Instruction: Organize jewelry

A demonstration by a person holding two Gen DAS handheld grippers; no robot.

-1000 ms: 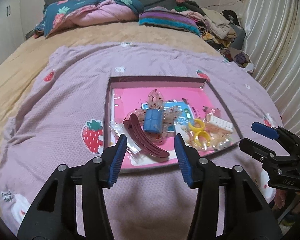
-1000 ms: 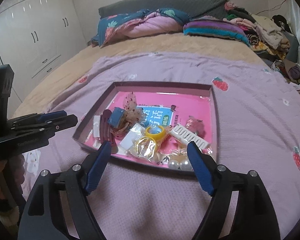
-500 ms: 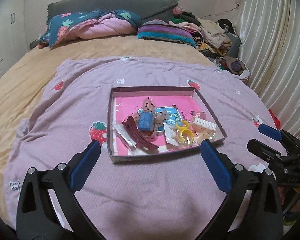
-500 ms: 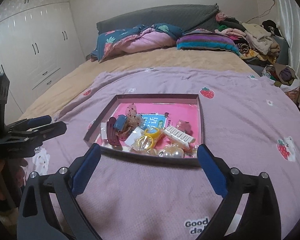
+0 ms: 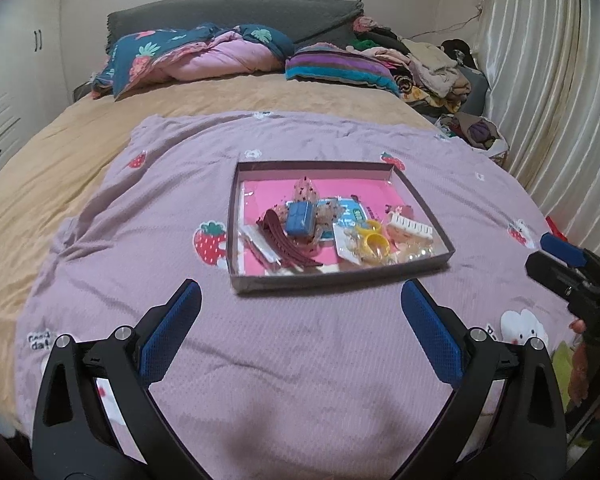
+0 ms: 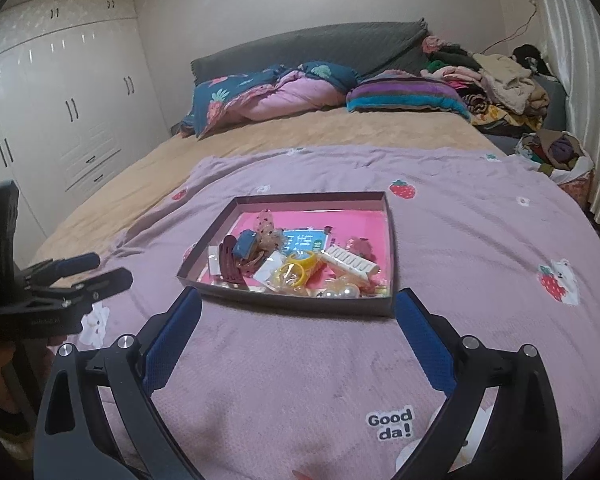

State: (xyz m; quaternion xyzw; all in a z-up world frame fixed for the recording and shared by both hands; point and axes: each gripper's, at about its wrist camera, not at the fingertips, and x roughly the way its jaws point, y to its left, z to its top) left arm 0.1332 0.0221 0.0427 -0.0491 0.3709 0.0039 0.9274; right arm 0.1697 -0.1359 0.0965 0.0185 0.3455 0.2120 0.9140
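A shallow pink-lined tray point(image 5: 236, 216) point(image 6: 392, 240) lies on the purple strawberry blanket. It holds a dark red hair clip point(image 5: 288, 246) point(image 6: 230, 264), a blue clip point(image 5: 300, 216) point(image 6: 245, 243), yellow rings point(image 5: 374, 240) point(image 6: 300, 268), a white comb clip point(image 5: 410, 224) point(image 6: 350, 261) and pearls point(image 6: 342, 292). My left gripper point(image 5: 300, 312) is open and empty, short of the tray's near edge. My right gripper point(image 6: 298, 316) is open and empty, just before the tray's near wall.
The purple blanket point(image 5: 300, 360) covers the near bed. Pillows and a quilt point(image 5: 204, 60) lie at the headboard, a clothes pile point(image 5: 428, 68) at the far right. Curtains point(image 5: 560, 100) hang to the right, wardrobes point(image 6: 60, 120) to the left.
Both grippers have pulled back from the tray toward me. The left jaws have opened wide from half open. The tray items have not moved.
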